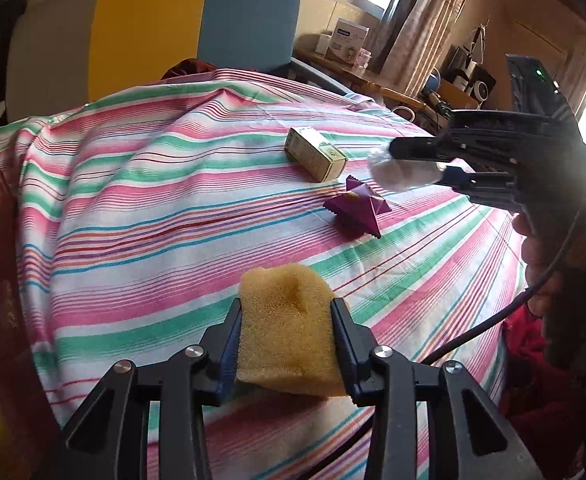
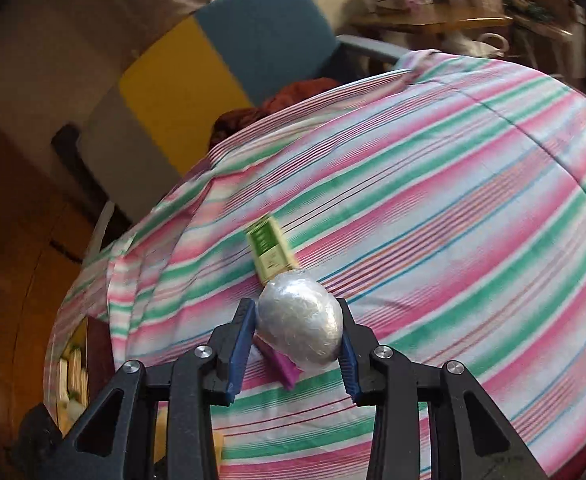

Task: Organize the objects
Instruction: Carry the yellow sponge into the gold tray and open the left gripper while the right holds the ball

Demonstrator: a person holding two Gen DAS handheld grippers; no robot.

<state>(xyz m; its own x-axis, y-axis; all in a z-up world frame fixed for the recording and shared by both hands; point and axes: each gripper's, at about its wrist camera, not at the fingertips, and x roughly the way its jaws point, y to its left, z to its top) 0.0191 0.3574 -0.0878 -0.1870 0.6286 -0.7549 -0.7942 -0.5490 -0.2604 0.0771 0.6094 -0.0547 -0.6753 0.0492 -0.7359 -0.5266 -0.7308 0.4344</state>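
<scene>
My left gripper (image 1: pixel 285 312) is shut on a yellow sponge (image 1: pixel 287 328) and holds it above the striped cloth (image 1: pixel 153 208). My right gripper (image 2: pixel 299 328) is shut on a silvery plastic-wrapped ball (image 2: pixel 300 322); it also shows in the left wrist view (image 1: pixel 403 174), raised at the right above the cloth. A small green and cream box (image 1: pixel 316 153) lies on the cloth, also in the right wrist view (image 2: pixel 271 250). A purple wrapped packet (image 1: pixel 358 211) lies near it; in the right wrist view only its end (image 2: pixel 281 368) shows under the ball.
A dark red box (image 1: pixel 1 280) stands at the cloth's left edge. A yellow and blue chair (image 1: pixel 197 20) stands behind the bed. A wooden table (image 1: pixel 369 80) with a white box (image 1: pixel 349 42) is at the back right. A red garment (image 2: pixel 289 100) lies at the far edge.
</scene>
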